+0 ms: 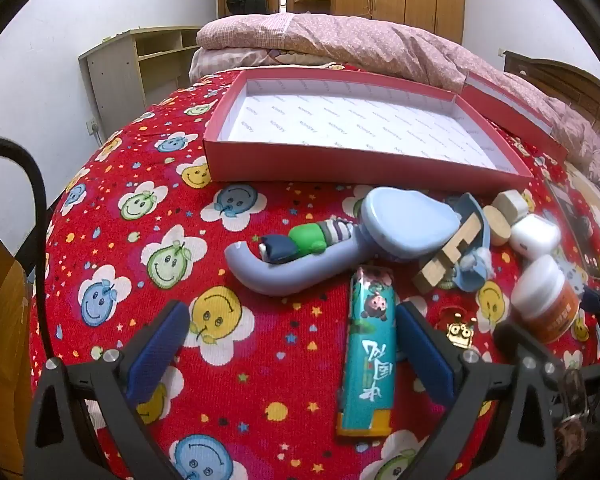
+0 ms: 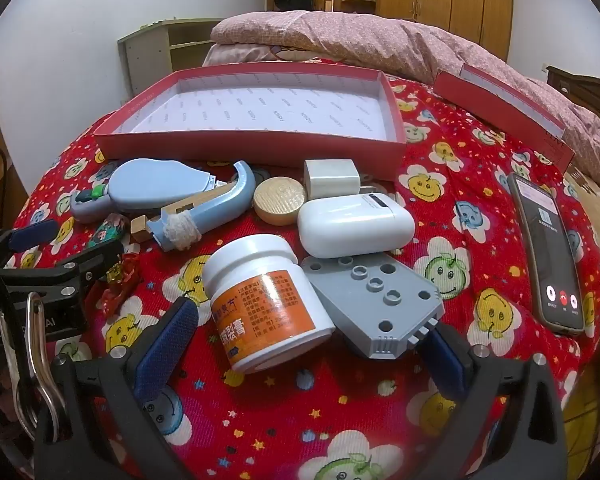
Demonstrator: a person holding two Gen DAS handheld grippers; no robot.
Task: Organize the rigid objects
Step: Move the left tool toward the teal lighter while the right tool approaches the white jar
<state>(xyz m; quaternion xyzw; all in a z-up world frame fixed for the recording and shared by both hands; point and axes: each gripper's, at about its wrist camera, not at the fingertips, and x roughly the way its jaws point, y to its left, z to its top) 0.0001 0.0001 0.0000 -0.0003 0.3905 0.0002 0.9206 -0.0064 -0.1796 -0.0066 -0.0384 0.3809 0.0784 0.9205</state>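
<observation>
My left gripper is open just above the red smiley-face cloth. A teal printed lighter lies between its fingers, close to the right pad. My right gripper is also open. A white jar with an orange label and a grey studded block lie on their sides between its fingers, and neither is gripped. Behind both stands an empty red box. In front of the box sit a blue oval case, a wooden disc, a white cube and a white earbud case.
The red box lid leans at the back right. A phone with a lit screen lies on the right. A red candy wrapper lies by the left gripper. A pink quilt is piled behind the box.
</observation>
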